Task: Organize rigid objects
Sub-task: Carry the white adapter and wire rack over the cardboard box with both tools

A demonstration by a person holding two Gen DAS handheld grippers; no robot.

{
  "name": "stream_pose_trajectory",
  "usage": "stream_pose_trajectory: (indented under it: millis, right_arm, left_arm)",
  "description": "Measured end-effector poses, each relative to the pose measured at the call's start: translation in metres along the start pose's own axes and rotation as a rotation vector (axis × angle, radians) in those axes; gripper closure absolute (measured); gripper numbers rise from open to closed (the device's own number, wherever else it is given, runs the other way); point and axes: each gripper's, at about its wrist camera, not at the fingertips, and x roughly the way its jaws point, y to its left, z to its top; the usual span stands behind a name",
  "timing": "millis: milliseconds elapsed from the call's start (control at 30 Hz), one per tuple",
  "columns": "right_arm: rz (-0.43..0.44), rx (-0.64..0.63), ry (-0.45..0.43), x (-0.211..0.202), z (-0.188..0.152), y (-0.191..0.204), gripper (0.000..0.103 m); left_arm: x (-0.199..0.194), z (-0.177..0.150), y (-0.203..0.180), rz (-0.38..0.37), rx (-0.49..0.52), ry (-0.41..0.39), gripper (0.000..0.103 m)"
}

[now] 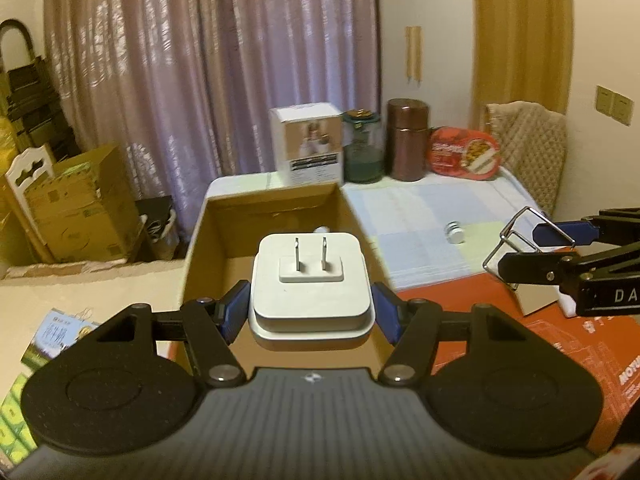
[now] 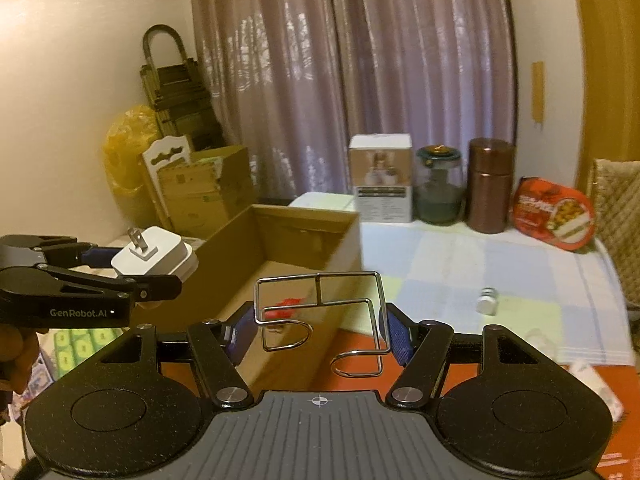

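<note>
The left gripper [image 1: 310, 312] pinches a white charger [image 1: 310, 280], prongs up, just above the near end of the cardboard box [image 1: 276, 200]. The right gripper [image 2: 320, 336] clamps a wire rack [image 2: 320, 308] beside the box's right wall. By my judgement, the left is nearer to dropping in.

My table [image 2: 460, 256] wears a pale checked cloth. Far along it stand a white carton [image 2: 380, 178], a glass jar [image 2: 438, 186], a copper canister [image 2: 490, 186] and a red packet [image 2: 554, 218]; nearer, left, sits an open cardboard box [image 2: 280, 248], right a small bottle [image 2: 487, 301].

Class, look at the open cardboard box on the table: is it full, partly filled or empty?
Nearly empty. The cardboard box shows mostly bare floor; only a small white item by the far wall and something red, blurred, are visible inside.
</note>
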Motion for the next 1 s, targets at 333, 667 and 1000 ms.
stream_pose_trajectory:
  millis: [333,667,1000]
  right_arm:
    - [0.08,0.024,0.02,0.068,-0.013,0.024,0.04]
    - [0.131,-0.038,0.082,0.117,-0.009,0.045,0.04]
    - [0.127,-0.084,0.138,0.133,-0.018,0.053,0.04]
  left_arm:
    - [0.025,-0.019,0.044,0.045,-0.041,0.053,0.043]
    - [0.049,-0.033,0.064,0.051,-0.061,0.098,0.043]
    - [0.063,-0.038,0.066,0.055,-0.062,0.114,0.043]
